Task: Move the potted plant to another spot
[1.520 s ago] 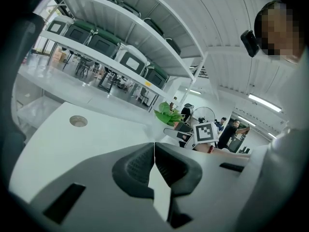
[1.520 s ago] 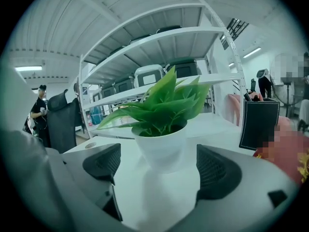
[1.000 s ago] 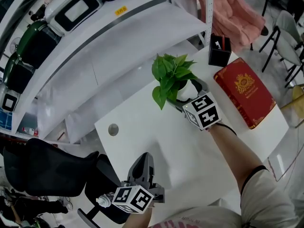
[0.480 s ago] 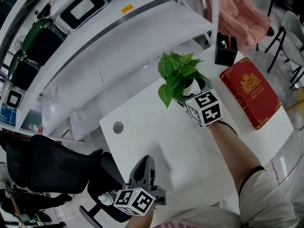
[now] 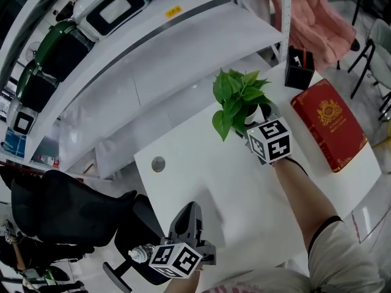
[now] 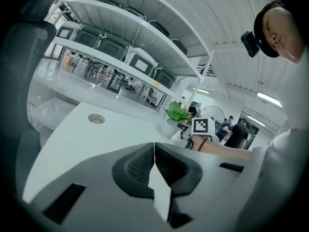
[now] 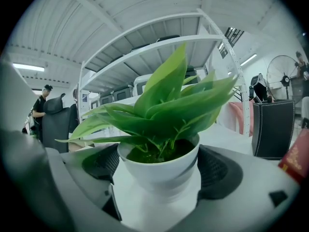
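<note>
The potted plant (image 5: 238, 96) is a leafy green plant in a small white pot, standing at the far middle of the white table (image 5: 201, 170). My right gripper (image 5: 247, 122) is shut on the pot. In the right gripper view the pot (image 7: 159, 166) fills the space between the two dark pads (image 7: 219, 170), one pad at each side. My left gripper (image 5: 190, 206) hangs at the table's near edge, far from the plant, shut with nothing in it. In the left gripper view its jaws (image 6: 154, 151) meet, and the plant (image 6: 177, 113) shows far off.
A red book (image 5: 330, 124) lies right of the plant, and a black pen holder (image 5: 299, 69) stands behind it. A round cable hole (image 5: 158, 163) is at the table's left. White shelving (image 5: 153, 54) with cases runs behind. A black chair (image 5: 67, 212) stands at the near left.
The head view has shifted a little. The right gripper stays shut round the pot at about the same place on the table. The left gripper has not moved.
</note>
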`<state>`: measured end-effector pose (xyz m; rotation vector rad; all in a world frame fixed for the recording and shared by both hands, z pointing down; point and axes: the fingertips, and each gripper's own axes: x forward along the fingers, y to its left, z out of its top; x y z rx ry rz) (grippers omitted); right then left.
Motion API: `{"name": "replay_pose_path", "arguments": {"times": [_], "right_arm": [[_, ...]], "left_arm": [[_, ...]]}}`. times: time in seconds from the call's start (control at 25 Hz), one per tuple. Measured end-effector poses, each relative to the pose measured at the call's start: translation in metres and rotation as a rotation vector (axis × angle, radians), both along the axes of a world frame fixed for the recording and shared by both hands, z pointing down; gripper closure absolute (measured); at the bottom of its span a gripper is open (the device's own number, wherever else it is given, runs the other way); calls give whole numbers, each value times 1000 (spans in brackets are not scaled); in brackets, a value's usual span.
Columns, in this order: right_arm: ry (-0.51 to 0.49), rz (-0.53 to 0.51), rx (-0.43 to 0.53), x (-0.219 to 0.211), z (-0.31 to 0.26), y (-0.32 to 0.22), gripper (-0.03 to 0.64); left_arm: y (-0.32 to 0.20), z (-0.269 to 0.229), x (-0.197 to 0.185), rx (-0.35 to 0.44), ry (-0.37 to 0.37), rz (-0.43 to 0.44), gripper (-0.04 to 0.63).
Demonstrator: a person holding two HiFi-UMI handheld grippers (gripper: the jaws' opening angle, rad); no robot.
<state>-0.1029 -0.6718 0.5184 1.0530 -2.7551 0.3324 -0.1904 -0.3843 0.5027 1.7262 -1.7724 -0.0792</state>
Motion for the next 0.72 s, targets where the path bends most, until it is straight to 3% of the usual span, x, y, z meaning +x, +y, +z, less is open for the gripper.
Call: {"name": "replay_pose_path", "arguments": {"times": [0.72], "right_arm": [[15, 16, 15, 2, 0, 0, 113]], "left_arm": [[3, -4, -6, -1, -14, -25, 571]]}}
